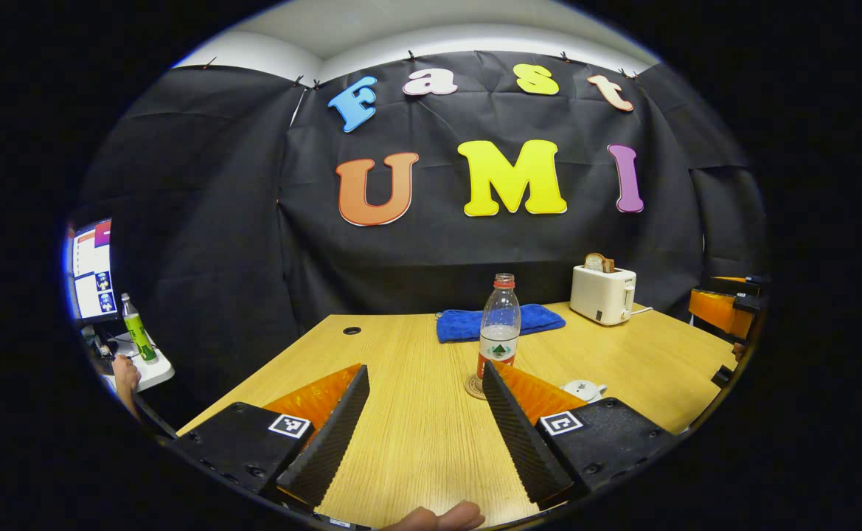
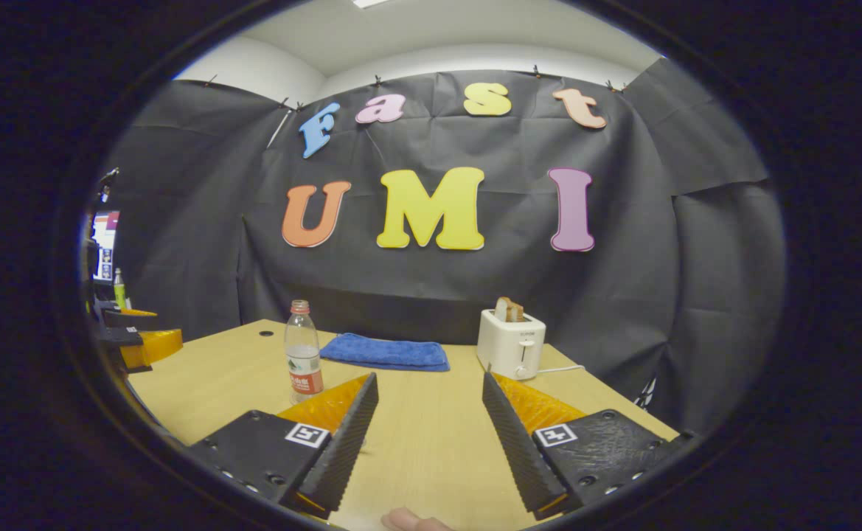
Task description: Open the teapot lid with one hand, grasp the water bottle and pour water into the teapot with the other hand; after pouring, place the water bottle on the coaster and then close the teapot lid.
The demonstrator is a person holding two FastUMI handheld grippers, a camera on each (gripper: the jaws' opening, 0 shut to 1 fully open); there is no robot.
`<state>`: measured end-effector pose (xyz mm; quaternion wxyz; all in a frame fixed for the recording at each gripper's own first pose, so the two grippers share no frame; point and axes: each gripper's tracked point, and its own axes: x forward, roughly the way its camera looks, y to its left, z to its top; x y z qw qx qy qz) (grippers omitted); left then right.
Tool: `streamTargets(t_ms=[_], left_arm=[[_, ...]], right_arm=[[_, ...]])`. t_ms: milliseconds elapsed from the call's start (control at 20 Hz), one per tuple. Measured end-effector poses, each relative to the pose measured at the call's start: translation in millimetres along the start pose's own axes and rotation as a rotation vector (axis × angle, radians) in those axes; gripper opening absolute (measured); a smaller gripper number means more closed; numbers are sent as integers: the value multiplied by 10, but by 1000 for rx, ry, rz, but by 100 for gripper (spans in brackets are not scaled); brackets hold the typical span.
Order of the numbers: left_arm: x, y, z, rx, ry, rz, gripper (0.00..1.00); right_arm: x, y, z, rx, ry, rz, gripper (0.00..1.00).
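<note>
Water bottle [image 1: 500,324] upright on coaster [image 1: 473,386] mid-desk [image 1: 416,428] in left gripper view, teapot [image 1: 582,389] just right of it, left gripper [image 1: 425,383] fingers wide apart, empty; right gripper view, bottle [image 2: 303,361] far left, blue towel [image 2: 386,352] beside it, right gripper [image 2: 429,387] fingers spread, holding nothing.

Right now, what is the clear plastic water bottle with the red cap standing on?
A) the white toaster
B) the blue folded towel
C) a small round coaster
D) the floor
C: in the left gripper view, the clear plastic water bottle with the red cap stands upright on a small round coaster on the wooden table.
</note>
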<state>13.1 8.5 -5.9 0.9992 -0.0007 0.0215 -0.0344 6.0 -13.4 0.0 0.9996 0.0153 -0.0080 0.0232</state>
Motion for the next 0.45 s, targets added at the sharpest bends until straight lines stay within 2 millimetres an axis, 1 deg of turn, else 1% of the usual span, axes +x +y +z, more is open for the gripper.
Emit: streamTargets(t_ms=[50,100,150,200,250,300,350,400,450], left_arm=[[-15,6,-24,-5,13,8,97],[-38,34,-18,3,16,24,100],[-55,78,7,18,14,49,97],[-80,120,22,31,11,71,97],[-101,134,51,39,2,83,97],[-110,137,86,44,-10,88,97],[-120,119,119,48,-18,88,97],[-131,118,126,48,-23,86,97],[-151,111,144,46,-28,83,96]], right_arm=[[-30,-50,-5,-17,10,-7,90],[-64,-101,-11,-31,17,-22,94],[-87,-131,-1,-46,22,-36,94],[-114,-147,-1,-66,25,-46,94],[-146,-127,20,-79,18,-46,97],[-150,-98,37,-80,16,-42,95],[-147,-79,15,-79,18,-36,97],[-152,-57,11,-80,17,-31,97],[-138,-46,-9,-85,20,-31,95]])
